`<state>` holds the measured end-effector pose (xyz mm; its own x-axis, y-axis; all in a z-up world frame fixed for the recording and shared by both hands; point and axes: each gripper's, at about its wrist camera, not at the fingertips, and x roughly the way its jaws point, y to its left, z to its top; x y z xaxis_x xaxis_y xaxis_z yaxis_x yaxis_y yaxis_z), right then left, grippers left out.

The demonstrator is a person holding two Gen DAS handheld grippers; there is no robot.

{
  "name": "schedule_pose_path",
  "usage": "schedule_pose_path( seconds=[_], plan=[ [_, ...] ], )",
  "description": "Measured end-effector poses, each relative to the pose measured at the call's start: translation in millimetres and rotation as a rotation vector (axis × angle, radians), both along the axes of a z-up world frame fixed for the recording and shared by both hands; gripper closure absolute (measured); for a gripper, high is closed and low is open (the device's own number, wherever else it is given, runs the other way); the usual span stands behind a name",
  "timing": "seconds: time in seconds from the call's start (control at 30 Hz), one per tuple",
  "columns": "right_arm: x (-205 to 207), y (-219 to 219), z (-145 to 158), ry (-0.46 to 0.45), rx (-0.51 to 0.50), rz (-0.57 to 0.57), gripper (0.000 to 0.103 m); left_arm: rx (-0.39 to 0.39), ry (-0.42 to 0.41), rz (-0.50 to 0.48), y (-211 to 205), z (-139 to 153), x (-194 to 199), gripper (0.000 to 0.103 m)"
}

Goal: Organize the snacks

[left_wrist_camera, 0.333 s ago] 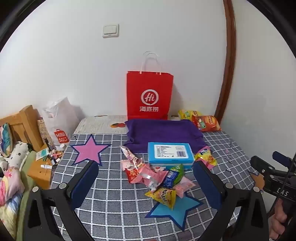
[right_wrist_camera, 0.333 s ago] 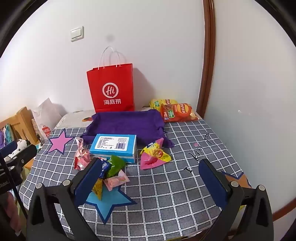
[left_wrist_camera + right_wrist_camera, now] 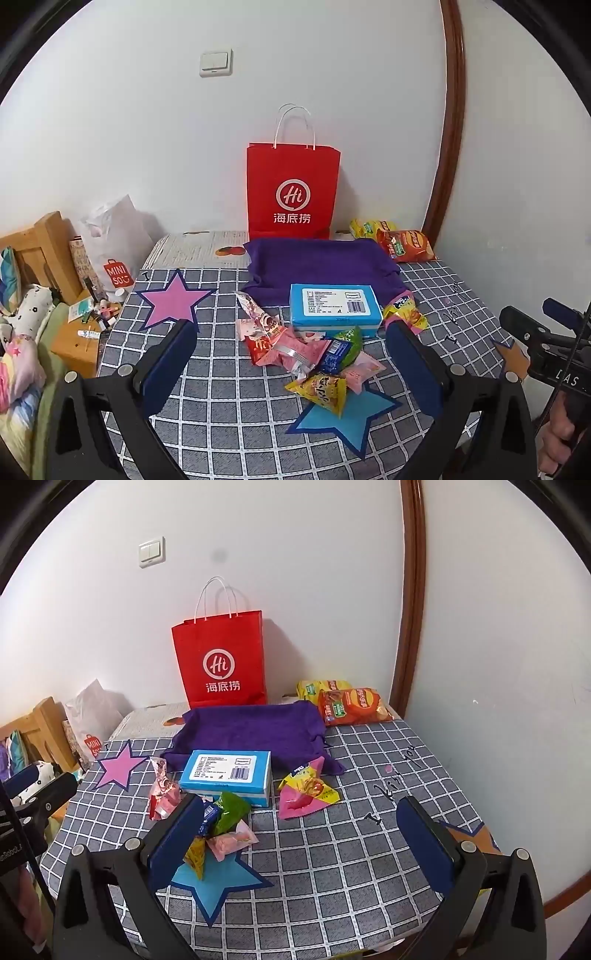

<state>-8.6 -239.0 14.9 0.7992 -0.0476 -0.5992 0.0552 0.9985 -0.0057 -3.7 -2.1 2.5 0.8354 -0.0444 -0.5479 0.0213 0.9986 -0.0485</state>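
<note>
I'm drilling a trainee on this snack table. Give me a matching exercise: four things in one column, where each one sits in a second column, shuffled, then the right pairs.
Things
1. blue box
2. red paper bag
3. orange chip bag
4. yellow triangular packet

Places
A. upright against the back wall
B. partly on the blue star
C. far right corner of the table, beside the purple towel
D. front edge of the purple towel, label up

Pairs: 1-D, 2-A, 3-C, 4-B
</note>
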Motion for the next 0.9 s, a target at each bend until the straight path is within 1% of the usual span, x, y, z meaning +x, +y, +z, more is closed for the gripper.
schedule_pose_path(
  seconds=[0.1,0.13,0.33,0.9],
  plan=[
    [-4.9,3.2,-2.5,-0.002,0.005,0.006,0.0,-0.003,-0.004,-0.001,1.2,0.7,-0.1,0.0],
    [0.2,2.6,2.2,0.009,0.014,-0.004,0.0,-0.003,-0.004,-0.002,1.4,2.0,0.2,0.0],
    [-1.5,7.4,3.3,0.002,0.005,0.0,0.0,-0.003,-0.001,-0.001,2.4,3.3,0.6,0.0],
    [-2.5,6.3,3.3,-0.005,0.018,0.003,0.0,-0.004,-0.001,-0.003,2.3,2.1,-0.6,0.0]
  ],
)
